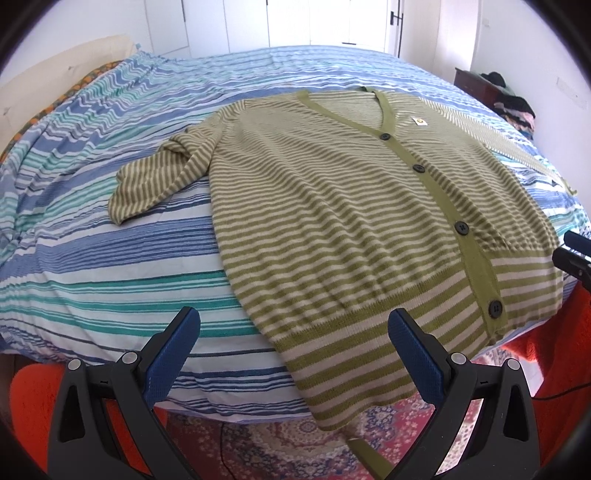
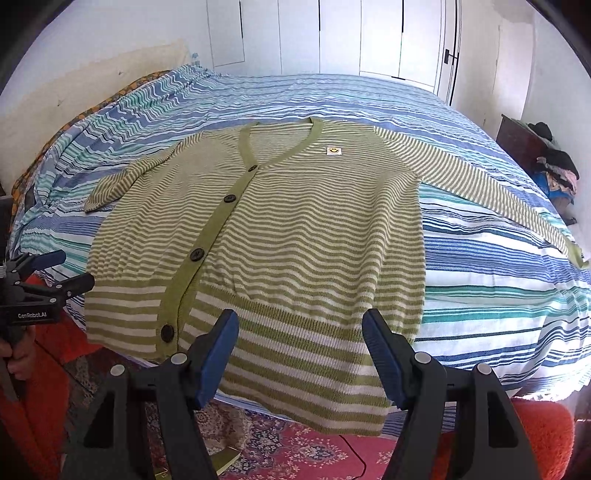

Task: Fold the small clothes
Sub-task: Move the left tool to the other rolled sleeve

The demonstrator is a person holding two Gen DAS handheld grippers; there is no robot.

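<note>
Cardigan (image 1: 332, 206), green/cream stripes, lies flat & buttoned on striped bedsheet (image 1: 92, 258), hem hanging over bed edge. L gripper (image 1: 293, 332) jaws spread, nothing btwn, over hem. R gripper (image 2: 299, 332) likewise released. Only R view shows full long sleeve (image 2: 498, 199) stretched out; L view shows bunched sleeve (image 1: 151, 181) best.

Bright, even daylight; white doors (image 1: 332, 22) overexposed at rear; soft shadows; strong fisheye bending, dark vignetted corners; sharp focus.
</note>
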